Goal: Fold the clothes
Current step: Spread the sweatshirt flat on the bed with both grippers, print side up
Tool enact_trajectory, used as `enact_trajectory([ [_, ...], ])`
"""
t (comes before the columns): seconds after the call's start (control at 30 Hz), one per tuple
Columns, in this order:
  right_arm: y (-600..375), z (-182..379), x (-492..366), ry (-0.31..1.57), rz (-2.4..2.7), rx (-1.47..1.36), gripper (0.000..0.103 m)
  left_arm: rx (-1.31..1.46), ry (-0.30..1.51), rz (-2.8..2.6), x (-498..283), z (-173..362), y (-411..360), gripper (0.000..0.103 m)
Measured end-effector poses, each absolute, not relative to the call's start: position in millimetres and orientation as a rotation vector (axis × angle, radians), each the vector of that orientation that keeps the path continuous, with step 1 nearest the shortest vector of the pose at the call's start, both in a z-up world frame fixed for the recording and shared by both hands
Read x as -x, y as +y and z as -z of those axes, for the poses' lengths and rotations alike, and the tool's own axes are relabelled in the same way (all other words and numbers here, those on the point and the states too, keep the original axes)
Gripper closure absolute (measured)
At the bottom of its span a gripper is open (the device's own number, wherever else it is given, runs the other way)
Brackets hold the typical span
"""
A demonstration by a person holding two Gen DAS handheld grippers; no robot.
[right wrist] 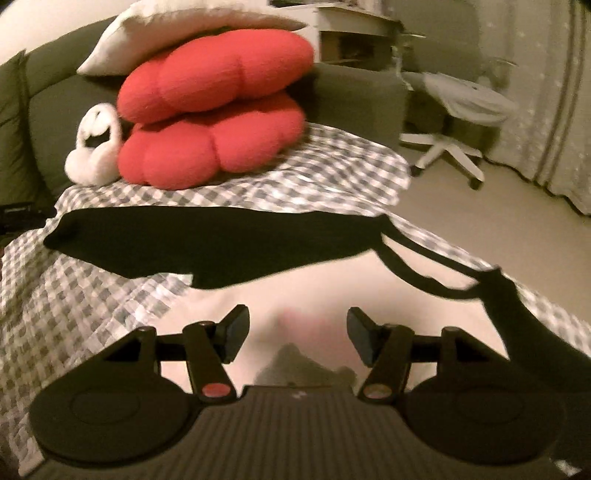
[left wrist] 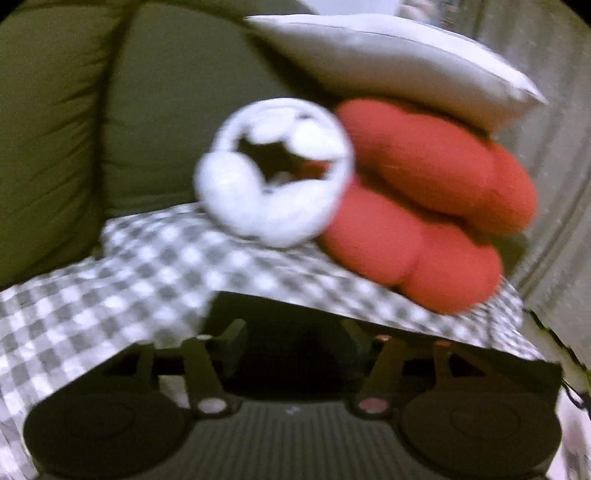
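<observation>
Covering the sofa (right wrist: 354,92), a checked sheet (right wrist: 332,170) carries red cushions (right wrist: 214,118).

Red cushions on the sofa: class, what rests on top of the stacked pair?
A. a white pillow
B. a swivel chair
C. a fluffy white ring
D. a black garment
A. The white pillow lies across the upper of the two red cushions; the fluffy white ring sits beside them.

Black garment (right wrist: 207,236); grey-white checked cover (right wrist: 332,173); red cushions (right wrist: 214,122); olive sofa (left wrist: 166,92).
</observation>
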State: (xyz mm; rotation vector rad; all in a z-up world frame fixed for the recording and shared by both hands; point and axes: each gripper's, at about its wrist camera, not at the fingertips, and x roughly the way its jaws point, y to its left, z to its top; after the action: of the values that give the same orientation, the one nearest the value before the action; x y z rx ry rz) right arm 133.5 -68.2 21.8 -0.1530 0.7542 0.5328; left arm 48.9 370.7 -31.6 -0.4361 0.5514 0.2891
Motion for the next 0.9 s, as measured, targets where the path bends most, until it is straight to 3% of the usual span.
enact_trajectory([
  [0.13, -87, -28, -123, 0.754, -0.497, 0.110, 0.037, 0.413, 0.591, -0.211, -56, 15, 338, 0.032],
  [0.37, -117, -35, -102, 0.752, -0.456, 0.070, 0.035, 0.398, 0.637, -0.122, -62, -8, 282, 0.032],
  [0.53, -146, -38, -91, 0.761, -0.411, 0.030, 0.034, 0.357, 0.637, -0.097, -63, -29, 239, 0.019],
  [0.9, -215, -35, -70, 0.755, -0.294, -0.108, 0.029, 0.162, 0.651, -0.059, -52, -63, 134, 0.006],
])
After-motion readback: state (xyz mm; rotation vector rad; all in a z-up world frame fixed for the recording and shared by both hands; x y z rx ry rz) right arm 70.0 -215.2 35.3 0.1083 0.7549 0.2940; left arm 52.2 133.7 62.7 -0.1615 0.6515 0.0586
